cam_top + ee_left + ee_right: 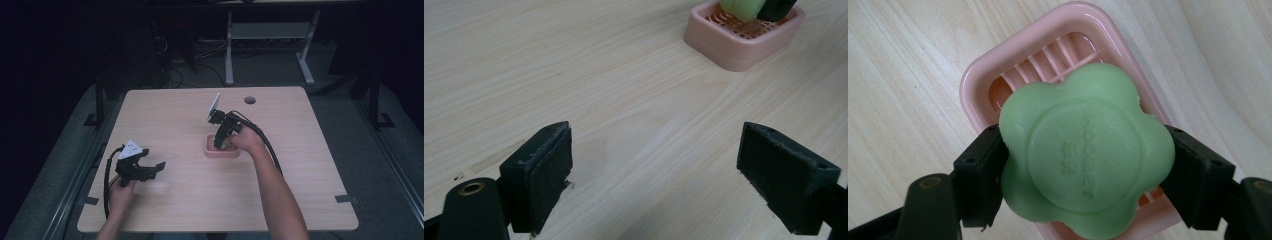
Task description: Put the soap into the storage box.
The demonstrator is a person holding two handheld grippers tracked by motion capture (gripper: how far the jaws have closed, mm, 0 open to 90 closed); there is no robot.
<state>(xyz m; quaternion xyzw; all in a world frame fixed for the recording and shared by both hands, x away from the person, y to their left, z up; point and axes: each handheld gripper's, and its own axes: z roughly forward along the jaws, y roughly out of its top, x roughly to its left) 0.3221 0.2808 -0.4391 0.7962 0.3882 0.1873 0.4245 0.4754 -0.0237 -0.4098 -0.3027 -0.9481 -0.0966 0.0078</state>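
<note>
A green flower-shaped soap bar (pixel 1085 155) sits between the jaws of my right gripper (pixel 1083 172), which is shut on it right over a pink slatted soap dish (pixel 1048 55). From above, the right gripper (pixel 221 139) points down into the dish (pixel 210 151) at the table's middle. The dish (pixel 724 47) and a corner of the soap (pixel 739 7) show at the top of the left gripper view. My left gripper (pixel 152 169) hovers low over the table's left front, open, with nothing between its pads (pixel 544 170).
The light wooden table (pixel 190 200) has a round cable hole (pixel 249 100) near its far edge. Behind the table stand a white desk frame (pixel 270 35) and cables on a dark floor.
</note>
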